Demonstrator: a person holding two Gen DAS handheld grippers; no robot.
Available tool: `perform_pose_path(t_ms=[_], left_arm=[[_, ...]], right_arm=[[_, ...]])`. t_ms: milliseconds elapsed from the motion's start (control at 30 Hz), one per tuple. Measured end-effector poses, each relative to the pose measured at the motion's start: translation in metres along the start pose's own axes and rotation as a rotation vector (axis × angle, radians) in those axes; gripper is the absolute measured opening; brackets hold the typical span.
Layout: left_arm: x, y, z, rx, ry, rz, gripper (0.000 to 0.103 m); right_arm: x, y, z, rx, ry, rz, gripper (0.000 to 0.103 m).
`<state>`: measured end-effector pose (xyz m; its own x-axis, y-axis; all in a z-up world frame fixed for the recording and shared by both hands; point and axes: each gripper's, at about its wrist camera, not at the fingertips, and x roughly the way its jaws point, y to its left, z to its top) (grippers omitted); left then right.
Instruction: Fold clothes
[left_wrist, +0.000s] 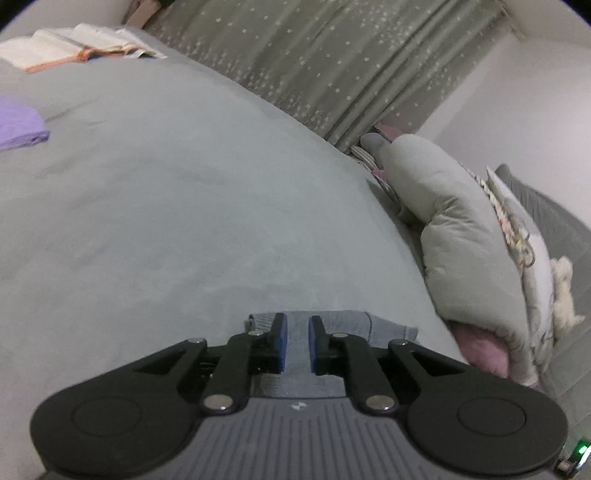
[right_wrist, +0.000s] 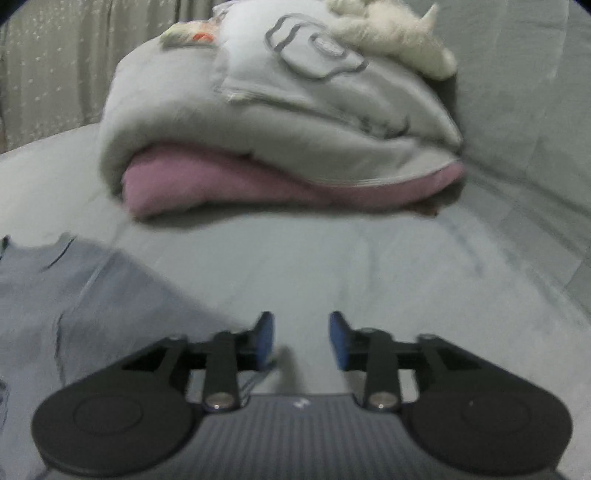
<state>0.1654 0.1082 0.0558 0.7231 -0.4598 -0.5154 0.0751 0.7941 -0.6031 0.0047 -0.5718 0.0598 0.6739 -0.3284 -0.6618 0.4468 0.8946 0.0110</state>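
Note:
A grey-blue garment lies on the grey bed sheet, under and just ahead of my left gripper. The left jaws stand a little apart over the cloth and grip nothing. The same garment spreads at the left of the right wrist view. My right gripper is open and empty, hovering over bare sheet beside the garment's edge.
A pile of clothes, light grey over pink, lies ahead of the right gripper and shows at the right in the left wrist view. A purple cloth and folded white clothes lie far left. A starred curtain hangs behind.

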Motion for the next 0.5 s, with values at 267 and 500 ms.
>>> perform_pose_path(t_ms=[267,500], left_arm=[[0.001,-0.017,-0.059,0.036,0.179,-0.055,0.033],[-0.011,-0.047,-0.100,0.070,0.215,-0.009,0.037]], right_arm=[[-0.019,0.016,-0.030,0.124,0.031,0.190,0.052],[-0.042,0.051,-0.019,-0.149,-0.084,-0.178,0.003]])
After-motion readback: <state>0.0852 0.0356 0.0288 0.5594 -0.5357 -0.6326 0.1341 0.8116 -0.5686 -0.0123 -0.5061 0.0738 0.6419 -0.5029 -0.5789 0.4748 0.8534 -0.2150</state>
